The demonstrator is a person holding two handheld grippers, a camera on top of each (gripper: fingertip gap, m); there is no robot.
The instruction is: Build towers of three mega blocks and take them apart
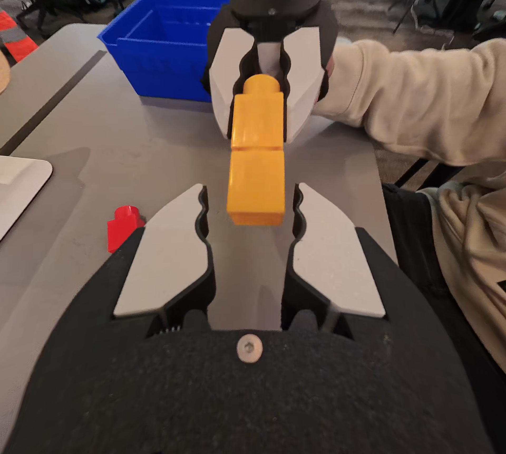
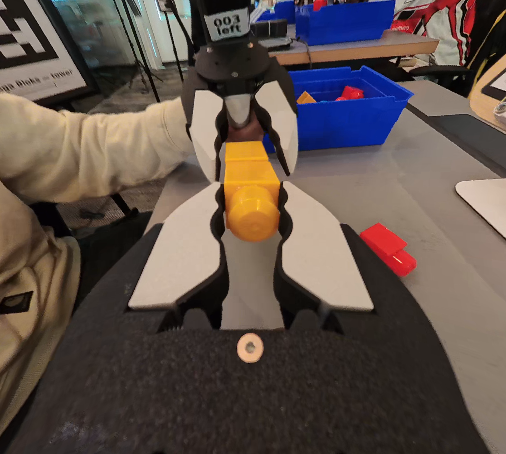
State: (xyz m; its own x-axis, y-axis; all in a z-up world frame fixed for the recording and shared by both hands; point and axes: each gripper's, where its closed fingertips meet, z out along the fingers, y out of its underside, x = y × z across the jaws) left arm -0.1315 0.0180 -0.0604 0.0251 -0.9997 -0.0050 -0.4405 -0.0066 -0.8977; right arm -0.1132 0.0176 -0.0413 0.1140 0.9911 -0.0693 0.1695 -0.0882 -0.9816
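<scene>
Gripping one end of a horizontal pair of joined yellow blocks (image 2: 250, 180), the right gripper (image 2: 252, 210) is clenching its fingers (image 2: 191, 235) against the sides of the block whose stud is pointing back toward its own camera. Facing it from the opposite side, the left gripper (image 1: 250, 210) is standing released: its fingers (image 1: 175, 243) are flanking the far block of the pair with a visible gap on each side, pressing on nothing. The two-block stack is hanging in the air over the grey surface (image 1: 109, 156), near the edge where a person in a cream sleeve (image 1: 397, 95) is sitting. A red block (image 1: 123, 232) is lying on its side on the surface, just beside the left gripper and well apart from the yellow pair. A blue bin (image 2: 353, 117) is sitting toward the far edge of the surface, holding a few red and yellow pieces. A pale flat pad (image 1: 19, 186) is resting at the surface's side edge. A second table with more blue bins (image 2: 345, 21) is showing in the background.
</scene>
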